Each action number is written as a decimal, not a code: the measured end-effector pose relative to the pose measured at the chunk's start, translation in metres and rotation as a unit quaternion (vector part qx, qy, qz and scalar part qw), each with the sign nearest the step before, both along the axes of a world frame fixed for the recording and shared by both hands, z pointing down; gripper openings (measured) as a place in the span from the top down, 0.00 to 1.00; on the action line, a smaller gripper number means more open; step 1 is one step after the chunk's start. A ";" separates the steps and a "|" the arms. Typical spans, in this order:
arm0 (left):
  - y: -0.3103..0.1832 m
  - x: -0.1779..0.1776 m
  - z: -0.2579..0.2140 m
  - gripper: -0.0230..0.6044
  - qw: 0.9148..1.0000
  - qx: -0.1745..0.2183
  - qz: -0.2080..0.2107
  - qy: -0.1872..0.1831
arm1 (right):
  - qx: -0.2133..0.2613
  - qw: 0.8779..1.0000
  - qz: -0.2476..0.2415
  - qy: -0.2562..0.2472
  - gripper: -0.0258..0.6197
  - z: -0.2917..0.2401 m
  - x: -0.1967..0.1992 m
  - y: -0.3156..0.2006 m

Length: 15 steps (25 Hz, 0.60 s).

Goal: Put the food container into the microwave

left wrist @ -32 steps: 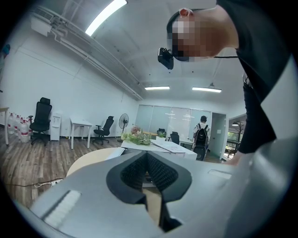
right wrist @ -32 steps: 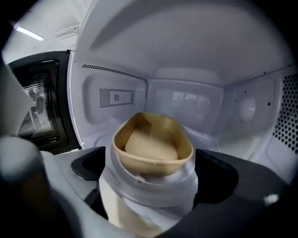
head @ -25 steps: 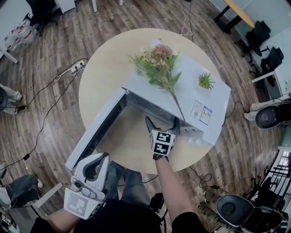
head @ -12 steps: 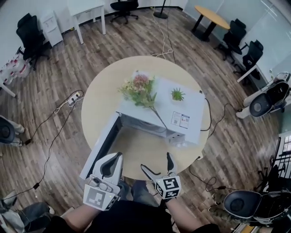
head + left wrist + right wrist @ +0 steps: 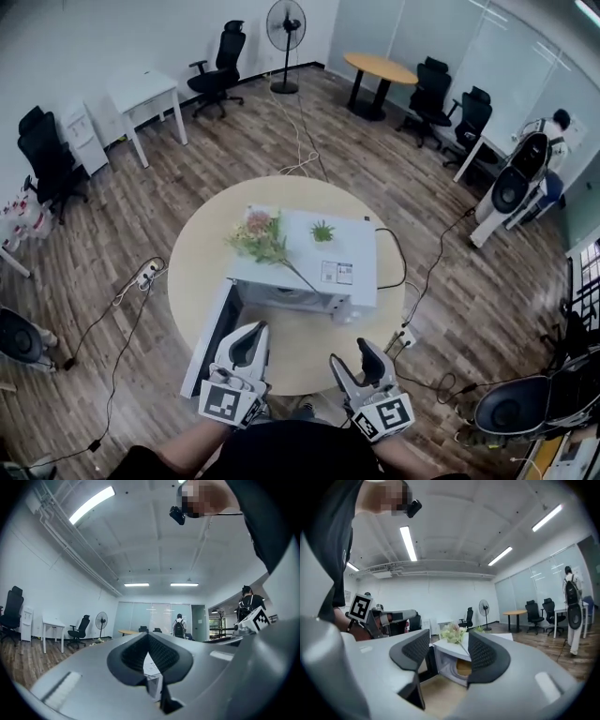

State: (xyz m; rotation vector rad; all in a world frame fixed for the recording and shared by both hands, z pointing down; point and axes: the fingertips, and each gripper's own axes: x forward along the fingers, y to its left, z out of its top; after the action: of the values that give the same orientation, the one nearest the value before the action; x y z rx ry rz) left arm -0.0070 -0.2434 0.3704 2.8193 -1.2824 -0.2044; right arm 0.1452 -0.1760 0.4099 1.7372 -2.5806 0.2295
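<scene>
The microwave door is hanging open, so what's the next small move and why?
Probably bring the left gripper to the open door and swing it shut: a container appears to sit inside the microwave already, and the door hangs on that gripper's side.

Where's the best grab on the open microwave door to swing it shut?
Probably the door's free end, nearest the person, approached from the near side by the left gripper. It stands upright, hinged at the microwave's left front corner and swung out, so that thin edge gives most leverage.
</scene>
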 end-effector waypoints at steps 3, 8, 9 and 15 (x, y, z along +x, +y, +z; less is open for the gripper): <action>0.003 0.006 -0.009 0.96 1.000 0.011 0.009 -0.008 | 0.040 0.999 0.024 0.000 0.68 -0.026 0.010 0.010; 0.002 0.008 -0.017 0.96 1.000 0.028 0.006 -0.008 | 0.087 0.994 0.063 0.008 0.82 -0.047 0.027 0.016; 0.003 0.008 -0.019 0.96 0.999 0.031 0.004 -0.009 | 0.096 0.993 0.068 0.011 0.85 -0.050 0.029 0.017; 0.001 0.010 -0.024 0.96 0.999 0.042 0.000 -0.013 | 0.121 0.990 0.075 0.011 0.92 -0.058 0.032 0.014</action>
State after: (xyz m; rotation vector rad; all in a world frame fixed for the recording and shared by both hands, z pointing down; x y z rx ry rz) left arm 0.0029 -0.2420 0.3461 2.9021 -1.3090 -0.2279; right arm 0.1772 -0.1625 0.3516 2.0007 -2.5552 -0.1073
